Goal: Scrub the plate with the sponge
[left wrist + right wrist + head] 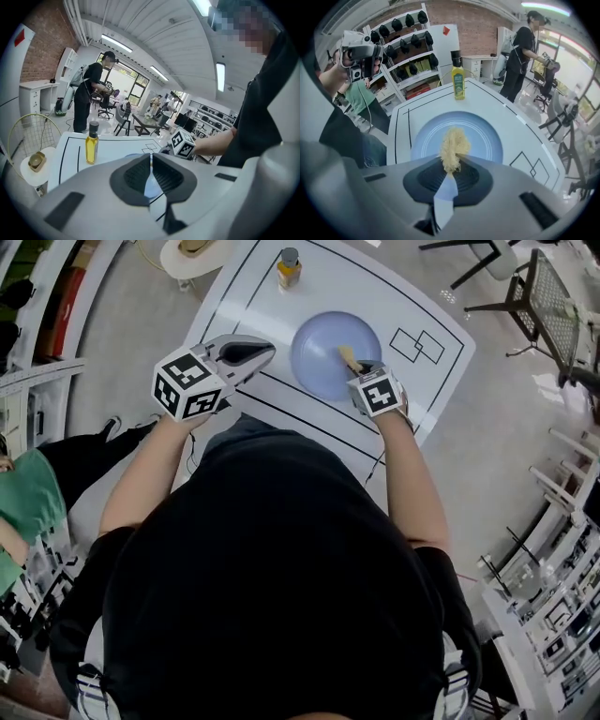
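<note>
A pale blue plate (323, 351) lies on the white table, and it fills the middle of the right gripper view (483, 136). My right gripper (356, 367) hangs over the plate's right part, shut on a yellow fibrous sponge (453, 149) that sticks out over the plate (349, 358). My left gripper (246, 353) is held up to the left of the plate, its jaws shut with nothing between them (151, 174). Through the left gripper view a sliver of the plate (149, 188) shows past the jaws.
A bottle of yellow liquid (288, 269) stands at the table's far side (458, 82). Black lines (422, 346) are drawn on the table. A small round stool with a bowl (192, 253) sits beyond the table. People stand in the room (91, 89).
</note>
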A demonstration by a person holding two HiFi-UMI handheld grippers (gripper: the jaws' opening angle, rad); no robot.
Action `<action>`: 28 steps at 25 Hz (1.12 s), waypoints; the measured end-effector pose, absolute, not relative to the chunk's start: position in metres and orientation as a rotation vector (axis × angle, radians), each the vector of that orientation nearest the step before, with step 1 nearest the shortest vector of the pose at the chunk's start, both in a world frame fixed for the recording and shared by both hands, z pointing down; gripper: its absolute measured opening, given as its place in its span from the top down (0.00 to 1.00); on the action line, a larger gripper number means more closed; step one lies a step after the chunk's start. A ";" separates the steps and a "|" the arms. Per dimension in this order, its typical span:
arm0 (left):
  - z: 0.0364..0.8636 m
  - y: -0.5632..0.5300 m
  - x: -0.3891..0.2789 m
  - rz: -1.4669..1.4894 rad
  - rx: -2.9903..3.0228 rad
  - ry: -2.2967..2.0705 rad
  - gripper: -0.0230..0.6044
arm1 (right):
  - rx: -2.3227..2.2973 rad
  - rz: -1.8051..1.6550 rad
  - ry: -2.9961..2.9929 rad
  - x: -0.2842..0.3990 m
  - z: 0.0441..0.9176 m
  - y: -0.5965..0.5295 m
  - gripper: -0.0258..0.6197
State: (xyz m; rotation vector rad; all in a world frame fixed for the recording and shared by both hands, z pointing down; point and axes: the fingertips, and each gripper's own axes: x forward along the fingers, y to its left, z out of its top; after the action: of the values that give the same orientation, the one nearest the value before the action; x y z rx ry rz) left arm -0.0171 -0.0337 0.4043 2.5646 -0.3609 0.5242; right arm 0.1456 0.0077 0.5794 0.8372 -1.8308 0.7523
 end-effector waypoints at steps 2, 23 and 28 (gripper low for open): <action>0.401 -0.032 -0.013 0.521 2.570 -0.351 0.93 | 0.866 0.744 -1.830 0.154 0.573 0.010 0.91; 0.349 -0.036 0.042 0.495 2.700 -0.248 0.93 | 1.380 0.645 -1.880 0.248 0.458 0.014 0.91; 0.341 -0.035 0.047 0.490 2.718 -0.241 0.93 | 1.513 0.627 -1.880 0.270 0.432 0.022 0.91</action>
State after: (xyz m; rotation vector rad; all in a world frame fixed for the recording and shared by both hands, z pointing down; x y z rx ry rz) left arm 0.0470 -0.0347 0.3414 2.7177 -0.2406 0.4902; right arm 0.2697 0.0225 0.4320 1.5126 -1.8802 0.6268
